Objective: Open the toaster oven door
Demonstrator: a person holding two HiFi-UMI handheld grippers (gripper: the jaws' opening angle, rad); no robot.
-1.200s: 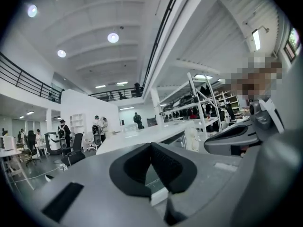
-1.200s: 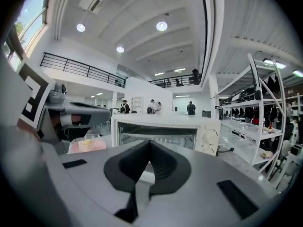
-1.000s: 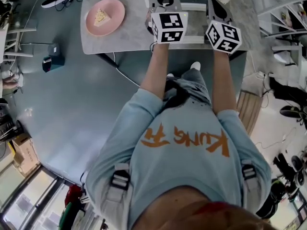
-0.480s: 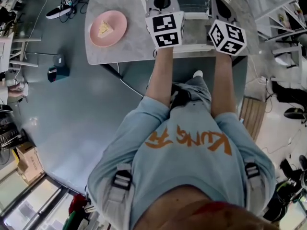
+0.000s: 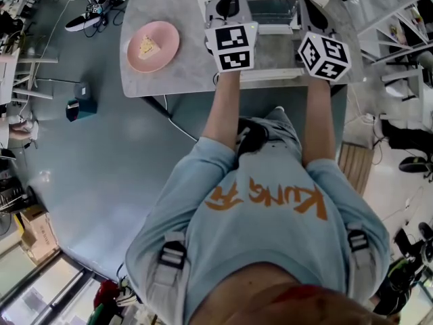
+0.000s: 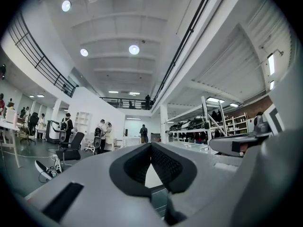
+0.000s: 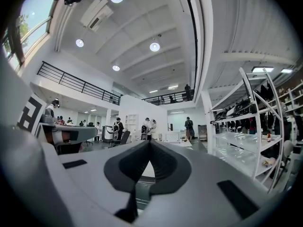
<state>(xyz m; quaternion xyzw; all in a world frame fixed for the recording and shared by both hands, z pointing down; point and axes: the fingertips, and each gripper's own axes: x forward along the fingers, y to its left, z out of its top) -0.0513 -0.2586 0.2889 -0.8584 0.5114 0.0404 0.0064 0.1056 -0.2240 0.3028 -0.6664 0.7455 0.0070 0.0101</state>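
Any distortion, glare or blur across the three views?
Head view: strong wide-angle warp toward the edges, light even, plate sharp. Left gripper view: black round vignette, ceiling lamps blown out, claw body blocks the lower half. Right gripper view: same vignette, bright window top left.

The only words I can read are on the person's light blue shirt (image 5: 270, 242): "KUNG" in big orange capitals across the chest, upside down in the head view. Beside it sits another orange character, too stylised for me to make out. The left cube (image 5: 234, 45) and the right cube (image 5: 324, 55) carry black-and-white square code patterns, with no letters or numbers.
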